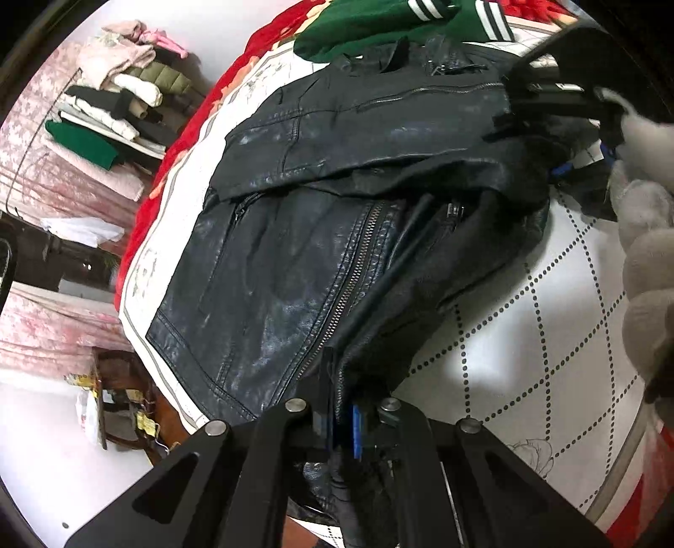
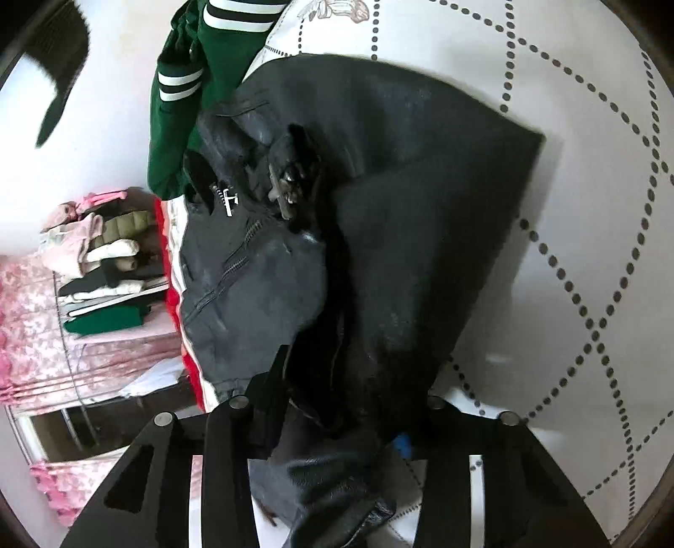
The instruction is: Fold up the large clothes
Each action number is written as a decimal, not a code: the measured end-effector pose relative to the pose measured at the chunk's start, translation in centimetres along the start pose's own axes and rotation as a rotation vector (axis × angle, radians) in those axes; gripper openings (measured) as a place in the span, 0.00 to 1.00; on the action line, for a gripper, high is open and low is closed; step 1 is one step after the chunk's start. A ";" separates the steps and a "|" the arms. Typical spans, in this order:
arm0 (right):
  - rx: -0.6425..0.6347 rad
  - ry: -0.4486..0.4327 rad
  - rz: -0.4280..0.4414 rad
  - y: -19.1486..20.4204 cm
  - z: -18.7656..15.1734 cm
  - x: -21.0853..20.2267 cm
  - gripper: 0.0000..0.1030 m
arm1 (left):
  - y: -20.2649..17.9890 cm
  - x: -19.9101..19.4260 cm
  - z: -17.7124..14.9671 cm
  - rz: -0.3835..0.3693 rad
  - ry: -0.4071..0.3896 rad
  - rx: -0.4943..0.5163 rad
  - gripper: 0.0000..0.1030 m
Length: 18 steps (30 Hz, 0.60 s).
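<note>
A black leather jacket (image 1: 295, 236) lies on the white dotted bedcover (image 1: 526, 345), its zip running down the front. My left gripper (image 1: 343, 425) is shut on the jacket's lower front edge, lifting it. The right gripper shows in the left wrist view (image 1: 547, 105) at the upper right, holding the jacket's far side with a gloved hand (image 1: 644, 236) behind it. In the right wrist view the jacket (image 2: 400, 219) is folded over itself, and my right gripper (image 2: 337, 425) is shut on a bunched edge of it.
A green garment with white stripes (image 1: 379, 25) lies beyond the jacket, also in the right wrist view (image 2: 189, 84). A red blanket edge (image 1: 177, 139) borders the bed. A rack of folded clothes (image 1: 113, 97) stands beside pink curtains (image 2: 33, 337).
</note>
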State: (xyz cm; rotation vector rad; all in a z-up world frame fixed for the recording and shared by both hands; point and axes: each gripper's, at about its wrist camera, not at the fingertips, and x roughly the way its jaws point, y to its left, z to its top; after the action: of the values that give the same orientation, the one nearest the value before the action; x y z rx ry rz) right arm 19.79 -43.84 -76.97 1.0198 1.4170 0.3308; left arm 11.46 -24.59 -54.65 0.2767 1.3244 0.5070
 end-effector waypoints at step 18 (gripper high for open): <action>-0.250 -0.093 -0.121 21.8 -6.6 -3.2 0.18 | 19.1 -0.9 4.0 -0.332 -0.022 -0.161 0.03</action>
State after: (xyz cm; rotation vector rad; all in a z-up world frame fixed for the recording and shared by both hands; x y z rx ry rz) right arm 21.22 -31.41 -57.65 0.7336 1.3101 0.3574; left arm 11.51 -8.26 -43.93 -0.0707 1.2693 0.3257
